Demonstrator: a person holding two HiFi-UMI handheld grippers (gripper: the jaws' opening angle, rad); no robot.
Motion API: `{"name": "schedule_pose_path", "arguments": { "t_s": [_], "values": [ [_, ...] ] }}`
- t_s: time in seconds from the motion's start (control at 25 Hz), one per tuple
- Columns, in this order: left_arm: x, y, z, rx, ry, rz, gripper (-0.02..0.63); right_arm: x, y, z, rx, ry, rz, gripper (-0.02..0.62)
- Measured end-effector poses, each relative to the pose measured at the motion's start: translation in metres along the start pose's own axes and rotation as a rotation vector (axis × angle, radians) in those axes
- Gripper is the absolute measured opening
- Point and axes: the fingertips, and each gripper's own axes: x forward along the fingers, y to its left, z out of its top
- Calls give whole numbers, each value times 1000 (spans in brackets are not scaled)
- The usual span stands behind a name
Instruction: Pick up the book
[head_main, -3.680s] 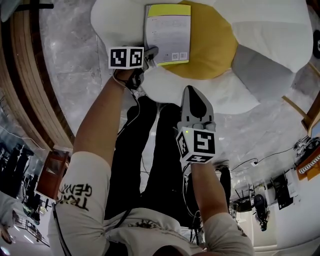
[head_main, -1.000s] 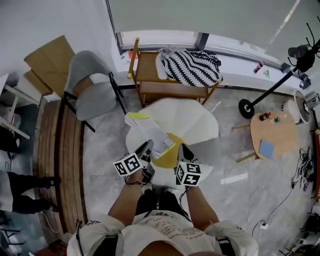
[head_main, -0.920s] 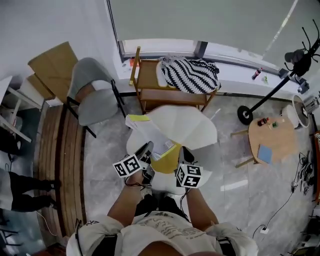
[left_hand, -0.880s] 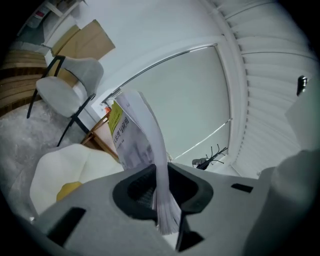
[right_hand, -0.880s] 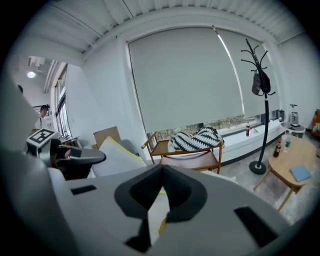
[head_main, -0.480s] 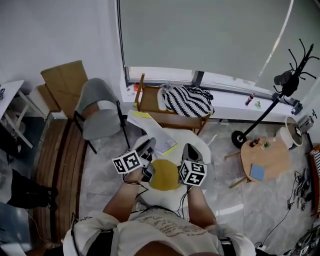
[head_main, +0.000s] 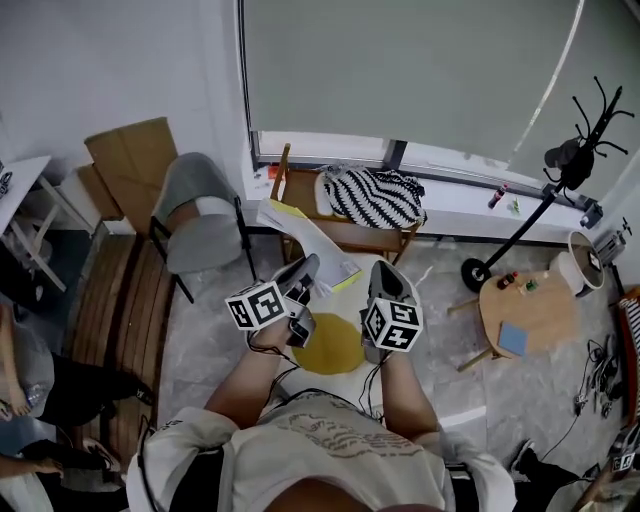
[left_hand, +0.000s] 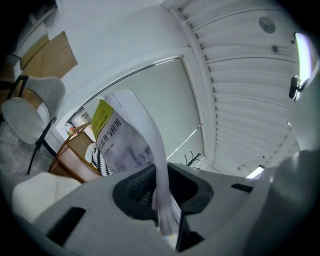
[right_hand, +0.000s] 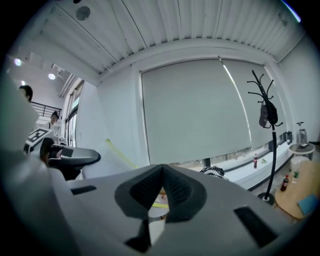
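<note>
Floor cushion (head_main: 330, 345) farther beneath the book (head_main: 305, 232) now.

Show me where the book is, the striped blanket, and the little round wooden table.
book (left_hand: 120, 147), left gripper view, on its front cover.
striped blanket (head_main: 375, 195), head view, middle of the fabric.
round wooden table (head_main: 540, 310), head view, bare part of its top.

Book (head_main: 303, 238) lower edge hid by left gripper (head_main: 306, 272) — print unreadable.
</note>
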Motion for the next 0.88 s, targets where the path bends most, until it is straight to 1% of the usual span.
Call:
{"name": "schedule_pose_path", "arguments": {
  "t_s": [0.12,0.28,0.48,0.68,0.88],
  "values": [
    [-2,-5,-3,21,15,-7,78,-2,3,5,0,-12,12,25],
    [-9,-2,-10,45,35,3,78,-5,6,-1,7,-8,11,25],
    [-13,3,-14,30,46,20,78,-5,11,-5,6,8,17,25],
    [-14,6,-20,20,59,40,78,-9,13,-2,-5,-12,16,25],
    [-16,7,-27,14,70,48,78,-13,11,-9,-8,4,11,25]
  ]
}}
